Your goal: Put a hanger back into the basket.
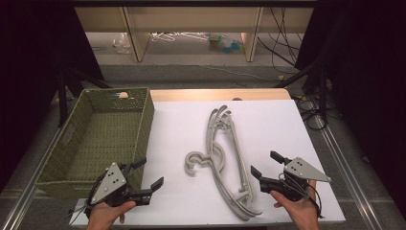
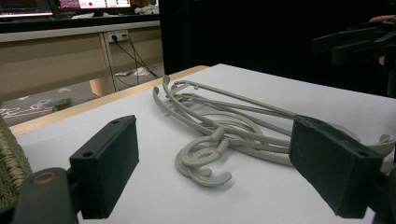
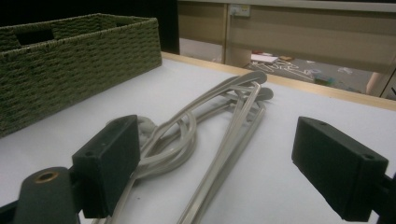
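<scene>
Several grey plastic hangers (image 1: 237, 143) lie stacked in the middle of the white table, hooks toward the left. A green woven basket (image 1: 115, 91) stands empty at the table's left side. My left gripper (image 1: 150, 172) hovers open near the front edge, just right of the basket's near corner, with nothing between its jaws. My right gripper (image 1: 264, 163) is open at the front right, close to the hangers' near ends. In the left gripper view the hangers (image 2: 219, 135) lie ahead of the left gripper (image 2: 215, 140). In the right gripper view the hangers (image 3: 233, 126) run between the jaws of the right gripper (image 3: 215, 149).
The white table top (image 1: 268, 124) has a bare wooden strip (image 1: 215, 94) along its far edge. Beyond it are shelf legs, floor clutter (image 1: 225, 43) and cables. The basket (image 3: 70, 60) walls off the left. Metal rails run along both table sides.
</scene>
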`<action>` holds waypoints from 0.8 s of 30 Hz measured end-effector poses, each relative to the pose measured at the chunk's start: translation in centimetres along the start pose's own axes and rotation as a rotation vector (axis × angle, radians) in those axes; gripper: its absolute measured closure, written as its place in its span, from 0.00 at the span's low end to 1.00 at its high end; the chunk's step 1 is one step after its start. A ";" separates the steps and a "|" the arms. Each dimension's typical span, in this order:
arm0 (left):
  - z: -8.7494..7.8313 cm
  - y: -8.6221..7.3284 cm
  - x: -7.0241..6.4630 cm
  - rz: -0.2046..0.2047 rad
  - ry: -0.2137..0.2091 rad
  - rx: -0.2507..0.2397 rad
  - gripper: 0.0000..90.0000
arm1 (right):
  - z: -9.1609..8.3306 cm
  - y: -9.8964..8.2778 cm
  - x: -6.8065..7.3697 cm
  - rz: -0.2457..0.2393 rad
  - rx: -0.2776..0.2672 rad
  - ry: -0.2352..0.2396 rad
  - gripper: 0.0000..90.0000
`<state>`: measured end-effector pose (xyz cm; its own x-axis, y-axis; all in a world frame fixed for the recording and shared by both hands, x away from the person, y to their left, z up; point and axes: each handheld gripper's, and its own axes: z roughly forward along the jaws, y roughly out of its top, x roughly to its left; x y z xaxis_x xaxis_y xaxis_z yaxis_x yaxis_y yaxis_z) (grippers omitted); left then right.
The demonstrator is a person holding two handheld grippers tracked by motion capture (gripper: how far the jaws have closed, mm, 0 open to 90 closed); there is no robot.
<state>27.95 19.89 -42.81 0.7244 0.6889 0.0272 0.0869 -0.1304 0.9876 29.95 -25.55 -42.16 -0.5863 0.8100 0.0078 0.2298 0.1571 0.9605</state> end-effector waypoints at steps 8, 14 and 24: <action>0.1 0.0 -0.2 -0.009 -0.003 0.003 0.17 | 0.0 0.0 0.1 0.002 0.038 -0.007 0.20; 0.1 0.0 -0.2 -0.001 -0.006 0.007 0.17 | 0.1 0.1 0.2 0.008 0.049 0.008 0.23; 0.1 -0.1 -0.2 -0.011 -0.006 0.008 0.17 | 0.6 0.5 1.3 0.006 0.100 0.041 0.23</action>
<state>27.84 19.71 -42.88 0.7273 0.6862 0.0159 0.1002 -0.1291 0.9866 29.75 -24.09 -41.83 -0.6159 0.7874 0.0268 0.3084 0.2096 0.9279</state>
